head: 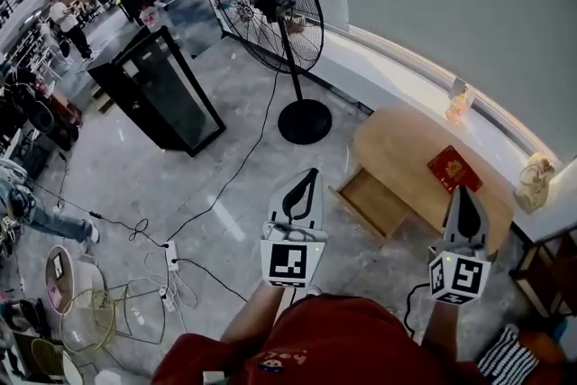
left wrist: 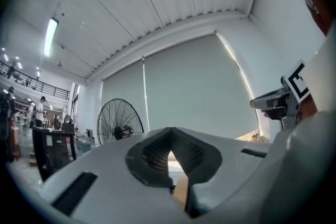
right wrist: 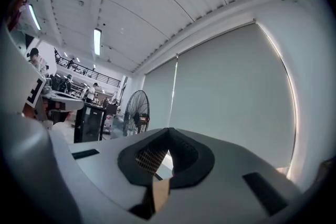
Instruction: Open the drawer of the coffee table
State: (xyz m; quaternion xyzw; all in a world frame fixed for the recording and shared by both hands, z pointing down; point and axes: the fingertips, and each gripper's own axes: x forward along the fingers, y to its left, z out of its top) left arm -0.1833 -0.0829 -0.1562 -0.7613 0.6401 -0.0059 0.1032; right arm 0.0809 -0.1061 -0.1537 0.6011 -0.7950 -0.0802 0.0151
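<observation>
Drawer (head: 371, 203) stands pulled out from the coffee table (head: 406, 149) at its fan-side edge; left gripper (head: 309, 174) and right gripper (head: 462, 191), jaws pressed together and empty, hover apart from it, so opening is judged complete and no further pull seems needed.

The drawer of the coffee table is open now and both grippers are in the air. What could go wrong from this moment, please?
1. The open drawer juts out of the coffee table over the floor, so a leg could probably knock it.
2. A cable and a power strip lie on the floor near the person, so a sideways step may catch them.
3. The left gripper and right gripper are shut and empty, and closed tips might slip on the drawer.
</observation>
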